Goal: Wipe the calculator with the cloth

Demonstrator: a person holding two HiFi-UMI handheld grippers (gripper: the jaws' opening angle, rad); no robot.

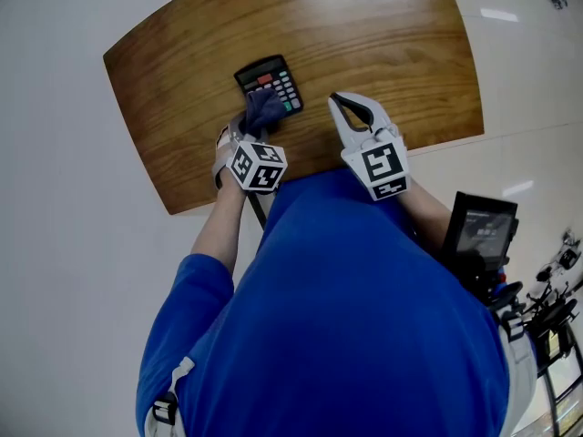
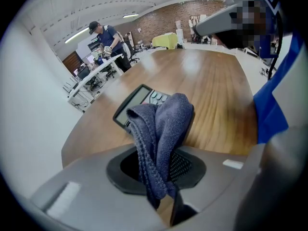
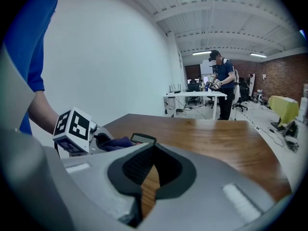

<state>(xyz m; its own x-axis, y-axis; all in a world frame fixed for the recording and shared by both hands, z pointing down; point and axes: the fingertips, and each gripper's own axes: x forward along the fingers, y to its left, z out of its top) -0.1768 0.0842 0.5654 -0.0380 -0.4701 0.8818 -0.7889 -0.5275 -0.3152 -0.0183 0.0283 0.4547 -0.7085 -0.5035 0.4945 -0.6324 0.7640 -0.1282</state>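
Note:
On the wooden table [image 1: 383, 53] lies a black calculator [image 1: 269, 82], keys up. My left gripper [image 1: 258, 118] is shut on a dark blue cloth [image 1: 263, 110], and the bunched cloth rests at the calculator's near edge. In the left gripper view the cloth [image 2: 161, 129] runs up between the jaws and hides part of the calculator [image 2: 138, 100]. My right gripper [image 1: 337, 100] hovers to the right of the calculator, shut with nothing in it. The right gripper view shows the calculator [image 3: 143, 139] and cloth [image 3: 115, 143] off to the left.
The table's curved near edge [image 1: 428, 142] runs just under both grippers. A black device [image 1: 483, 230] hangs at the person's right side. Far across the room a person [image 3: 221, 81] stands at a white desk [image 3: 195, 96].

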